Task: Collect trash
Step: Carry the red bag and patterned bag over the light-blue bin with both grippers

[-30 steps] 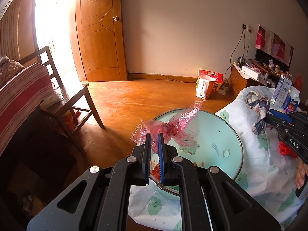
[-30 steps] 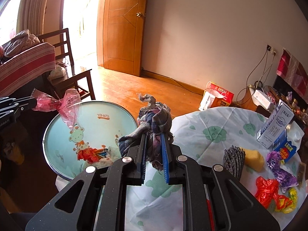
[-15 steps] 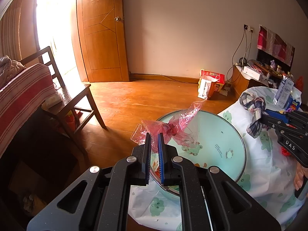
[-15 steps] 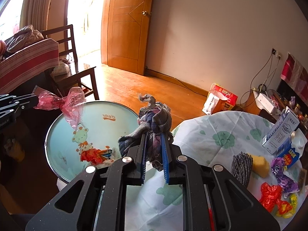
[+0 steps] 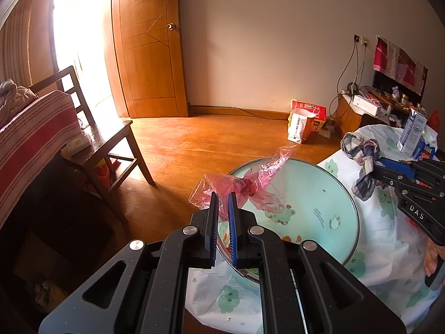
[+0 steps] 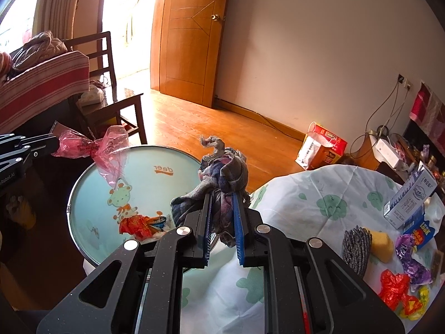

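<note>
**Both claws loaded, held over basin edge**

Left claw (image 5: 221,199): jaws nearly together, pinching a crumpled pink plastic wrapper (image 5: 247,183). In the left wrist view the wrapper fans out from the tips toward 1 o'clock and hangs above the near-left rim of the round pale-green basin (image 5: 319,194). In the right wrist view the same claw (image 6: 57,142) enters at 9 o'clock, the wrapper (image 6: 97,150) trailing over the basin's (image 6: 91,194) left side.

Basin: cartoon print and "deer" lettering on its inside, red-orange wrapper (image 6: 139,226) lying at its bottom, at about 6 o'clock of the basin.

Right claw (image 6: 222,197): jaws narrow, clamped on a bunched grey-blue plaid rag (image 6: 222,172). The rag sticks up past the tips and droops between the fingers. It sits over the seam where the basin meets the tabletop (image 6: 319,194), which carries a white cloth with green prints.

Tabletop, 3 to 5 o'clock in the right wrist view: white carton (image 6: 411,194), grey scrubber (image 6: 356,246), yellow sponge (image 6: 382,246), purple wrapper (image 6: 408,261), red wrapper (image 6: 395,284).
</note>
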